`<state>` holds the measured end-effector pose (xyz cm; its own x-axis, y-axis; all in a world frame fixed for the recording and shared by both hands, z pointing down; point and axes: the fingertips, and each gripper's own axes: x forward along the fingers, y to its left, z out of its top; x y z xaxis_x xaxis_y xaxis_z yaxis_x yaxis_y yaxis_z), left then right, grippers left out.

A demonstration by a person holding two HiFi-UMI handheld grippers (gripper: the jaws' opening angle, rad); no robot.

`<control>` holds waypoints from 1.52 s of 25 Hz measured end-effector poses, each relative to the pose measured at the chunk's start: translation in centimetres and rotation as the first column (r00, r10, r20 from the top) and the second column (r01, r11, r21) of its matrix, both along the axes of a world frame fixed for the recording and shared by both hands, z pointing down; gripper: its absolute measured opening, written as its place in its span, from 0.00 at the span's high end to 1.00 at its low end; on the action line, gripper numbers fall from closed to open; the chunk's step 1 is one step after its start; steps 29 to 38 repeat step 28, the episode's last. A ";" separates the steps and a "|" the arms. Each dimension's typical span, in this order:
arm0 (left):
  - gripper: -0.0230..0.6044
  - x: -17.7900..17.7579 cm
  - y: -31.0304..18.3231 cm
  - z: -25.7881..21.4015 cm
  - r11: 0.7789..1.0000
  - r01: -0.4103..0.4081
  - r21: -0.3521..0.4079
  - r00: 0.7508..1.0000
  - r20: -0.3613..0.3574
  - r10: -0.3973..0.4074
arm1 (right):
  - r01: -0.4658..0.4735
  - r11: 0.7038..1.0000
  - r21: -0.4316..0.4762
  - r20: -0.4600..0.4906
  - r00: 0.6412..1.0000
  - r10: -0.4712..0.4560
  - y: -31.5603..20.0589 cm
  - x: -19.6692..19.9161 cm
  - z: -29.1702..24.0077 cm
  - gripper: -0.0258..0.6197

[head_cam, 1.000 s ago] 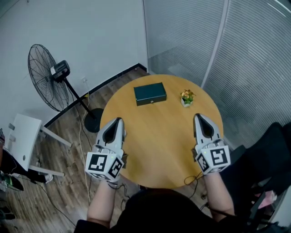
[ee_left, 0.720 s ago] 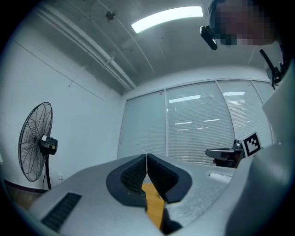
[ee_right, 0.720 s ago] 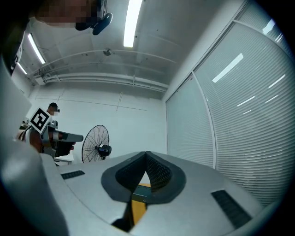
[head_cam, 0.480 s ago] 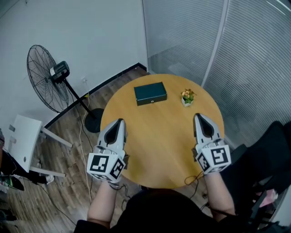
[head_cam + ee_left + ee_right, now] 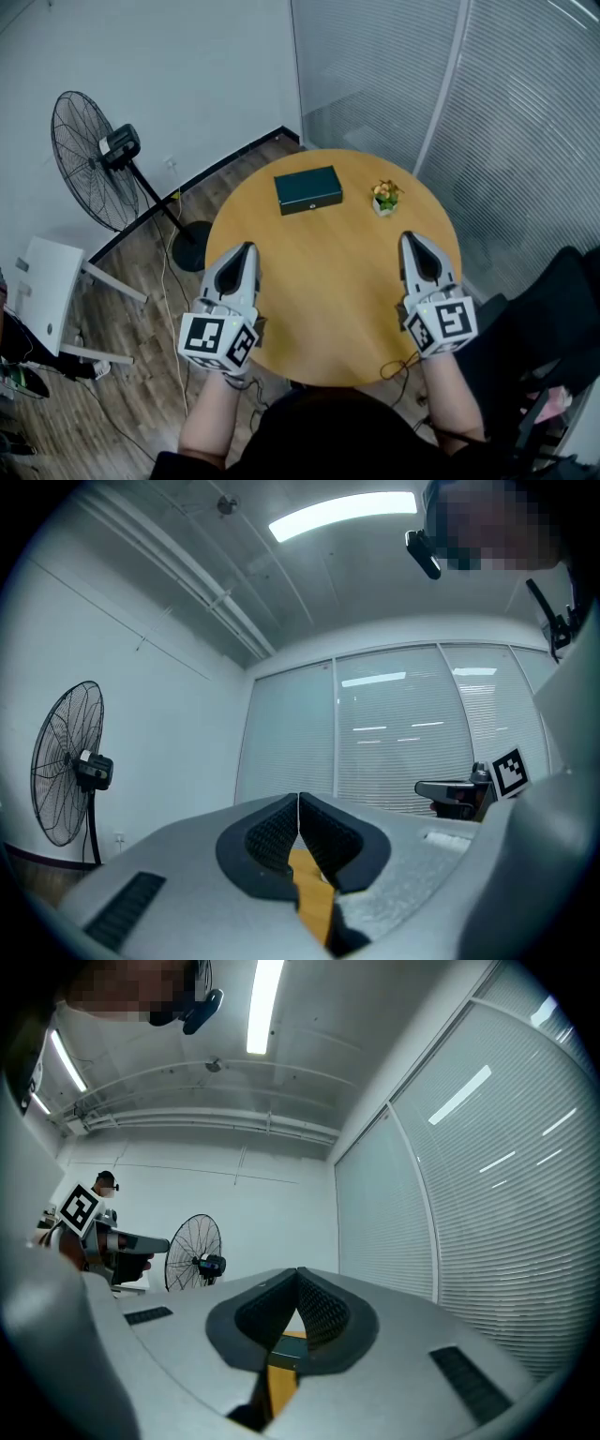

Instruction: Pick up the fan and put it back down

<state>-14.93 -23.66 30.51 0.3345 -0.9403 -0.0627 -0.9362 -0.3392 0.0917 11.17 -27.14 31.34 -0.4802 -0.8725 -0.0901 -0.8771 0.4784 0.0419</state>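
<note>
A black pedestal fan (image 5: 90, 159) stands on the floor to the left of the round wooden table (image 5: 328, 281), with its round base (image 5: 191, 247) near the table's edge. It also shows in the left gripper view as the fan (image 5: 66, 761) at far left, and in the right gripper view as the fan (image 5: 193, 1252) by the white wall. My left gripper (image 5: 246, 250) rests over the table's left side, shut and empty. My right gripper (image 5: 409, 240) lies over the right side, also shut with nothing in it. Both are well apart from the fan.
A dark green box (image 5: 308, 189) and a small potted plant (image 5: 384, 199) sit at the table's far side. A white stool (image 5: 47, 291) stands on the wooden floor at left, cables trail near the fan's base, and a glass wall with blinds runs behind and to the right.
Only the head view drifts a little. Both grippers and the fan keep their places.
</note>
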 end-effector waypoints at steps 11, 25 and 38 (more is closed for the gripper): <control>0.95 -1.4 -0.2 0.2 1.000 0.001 0.001 1.000 -0.009 -0.001 | 0.007 1.000 0.011 -0.004 1.000 -0.007 0.0 -1.4 -0.3 0.96; 0.95 -3.6 -0.8 0.9 1.000 -0.003 -0.006 1.000 -0.014 0.003 | -0.011 1.000 0.016 0.000 1.000 0.011 -0.2 -3.0 -0.2 0.96; 0.95 -4.3 -1.3 1.0 1.000 -0.006 -0.001 1.000 -0.012 0.006 | -0.015 1.000 0.021 0.001 1.000 0.015 -0.6 -3.5 -0.2 0.96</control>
